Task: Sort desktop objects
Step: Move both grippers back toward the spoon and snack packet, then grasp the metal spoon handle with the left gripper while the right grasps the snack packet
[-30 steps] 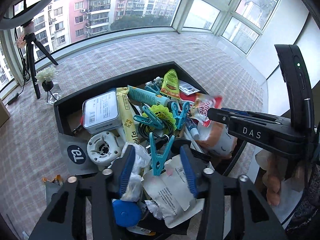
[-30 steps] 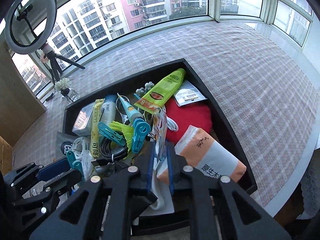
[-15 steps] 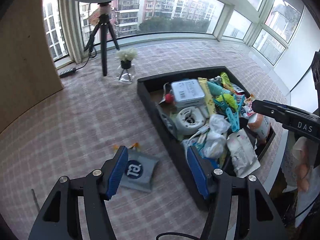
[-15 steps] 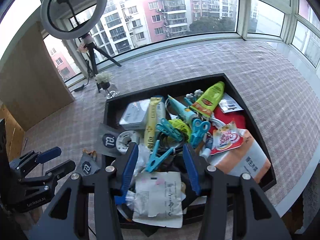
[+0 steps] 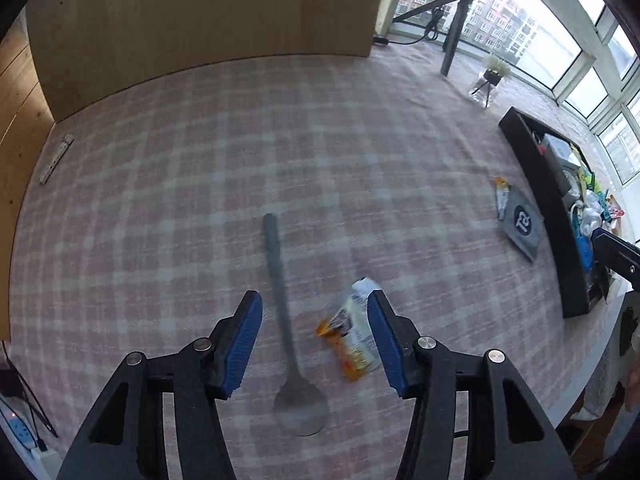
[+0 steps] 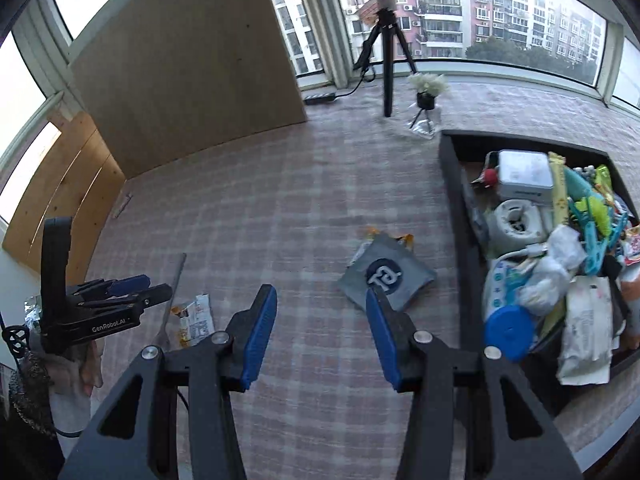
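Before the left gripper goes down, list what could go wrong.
1. The left gripper has its jaws open over both the spoon and the snack wrapper, which lie close together; closing could catch both.
2. The spoon lies flat on the checked tablecloth, so the jaws may snag fabric or slip off.
3. The black tray is heaped; added items may spill.

In the left wrist view the spoon (image 5: 287, 332) and the snack wrapper (image 5: 354, 338) at lower centre are motion-blurred, the wrapper's print unreadable. The black tray (image 6: 456, 208) is cut off at the right edge in the right wrist view, its heaped contents overlapping and hiding one another.
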### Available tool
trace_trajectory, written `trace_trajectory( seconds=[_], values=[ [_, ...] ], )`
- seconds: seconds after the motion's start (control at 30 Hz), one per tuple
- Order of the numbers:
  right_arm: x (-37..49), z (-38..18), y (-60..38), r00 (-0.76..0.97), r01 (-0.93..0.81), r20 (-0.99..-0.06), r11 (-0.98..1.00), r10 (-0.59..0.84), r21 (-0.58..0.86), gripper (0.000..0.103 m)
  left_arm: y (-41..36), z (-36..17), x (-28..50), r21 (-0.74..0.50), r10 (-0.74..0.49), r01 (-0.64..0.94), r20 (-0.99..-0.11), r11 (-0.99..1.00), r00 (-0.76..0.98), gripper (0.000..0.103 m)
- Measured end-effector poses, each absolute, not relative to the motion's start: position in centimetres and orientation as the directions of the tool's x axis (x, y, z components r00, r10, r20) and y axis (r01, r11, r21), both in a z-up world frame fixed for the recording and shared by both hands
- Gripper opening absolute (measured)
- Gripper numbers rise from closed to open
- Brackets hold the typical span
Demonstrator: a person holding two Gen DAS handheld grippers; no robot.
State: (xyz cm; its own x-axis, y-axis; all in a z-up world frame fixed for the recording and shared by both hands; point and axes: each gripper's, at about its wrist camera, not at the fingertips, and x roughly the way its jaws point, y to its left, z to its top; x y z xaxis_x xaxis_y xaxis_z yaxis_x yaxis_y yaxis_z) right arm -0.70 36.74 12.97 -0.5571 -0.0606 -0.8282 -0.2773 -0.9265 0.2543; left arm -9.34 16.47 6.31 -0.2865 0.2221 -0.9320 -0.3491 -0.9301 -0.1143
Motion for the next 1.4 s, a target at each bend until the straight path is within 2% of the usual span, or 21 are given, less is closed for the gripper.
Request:
trace_trajectory(
  seconds=[0.3, 0.5, 0.7, 0.73, 0.77, 0.87, 1.0, 1.07, 1.17, 1.23, 1.4],
  values=[
    [-5.5, 7.4, 24.8, -0.420, -0.091, -0.899, -0.980, -0.121, 0.175, 0.046, 14.0, 3.1, -8.5, -0.100, 0.187, -0.309, -0.945, -0.946, -0.268, 0.051],
    [-7.1, 5.8, 23.2, -0.362, -0.063, -0.921, -0.982, -0.143, 0.177, 0.047, 14.7, 2.1, -8.3, -0.124, 0.212, -0.338, -0.948, -0.933, -0.236, 0.052],
    [-7.4, 5.1, 22.9, -0.332, -0.032, -0.932, -0.985, -0.147, 0.167, 0.048, 16.7, 1.6, -8.3, -0.087, 0.195, -0.382, -0.948, -0.920, -0.254, 0.051],
    [-7.4, 5.1, 22.9, -0.332, -0.033, -0.933, -0.986, -0.141, 0.161, 0.050, 17.1, 1.6, -8.2, -0.057, 0.174, -0.395, -0.947, -0.917, -0.269, 0.050],
    [-7.6, 5.0, 23.0, -0.333, -0.036, -0.933, -0.987, -0.138, 0.158, 0.051, 17.4, 1.5, -8.1, -0.027, 0.153, -0.401, -0.946, -0.915, -0.285, 0.043],
    [-7.8, 4.8, 23.2, -0.332, -0.055, -0.933, -0.985, -0.135, 0.162, 0.052, 17.5, 1.4, -7.8, -0.024, 0.155, -0.402, -0.942, -0.915, -0.298, 0.039],
    [-8.5, 4.1, 22.7, -0.318, -0.050, -0.937, -0.985, -0.142, 0.166, 0.054, 16.9, 1.3, -7.6, -0.019, 0.148, -0.375, -0.937, -0.927, -0.317, 0.016],
    [-8.9, 3.7, 22.1, -0.311, -0.034, -0.940, -0.987, -0.139, 0.157, 0.054, 16.5, 1.2, -7.5, -0.035, 0.160, -0.363, -0.933, -0.931, -0.322, 0.012],
    [-9.7, 3.1, 21.5, -0.301, -0.030, -0.944, -0.988, -0.133, 0.149, 0.056, 16.2, 1.0, -7.0, -0.036, 0.159, -0.346, -0.929, -0.937, -0.333, 0.008],
    [-10.1, 3.1, 21.4, -0.310, -0.034, -0.940, -0.987, -0.140, 0.158, 0.063, 16.0, 0.9, -6.7, -0.047, 0.168, -0.337, -0.925, -0.940, -0.339, 0.008],
    [-11.2, 2.9, 20.2, -0.302, -0.001, -0.951, -0.997, -0.070, 0.074, 0.065, 15.3, 0.5, -6.0, -0.085, 0.191, -0.297, -0.917, -0.951, -0.351, 0.007]
  ],
)
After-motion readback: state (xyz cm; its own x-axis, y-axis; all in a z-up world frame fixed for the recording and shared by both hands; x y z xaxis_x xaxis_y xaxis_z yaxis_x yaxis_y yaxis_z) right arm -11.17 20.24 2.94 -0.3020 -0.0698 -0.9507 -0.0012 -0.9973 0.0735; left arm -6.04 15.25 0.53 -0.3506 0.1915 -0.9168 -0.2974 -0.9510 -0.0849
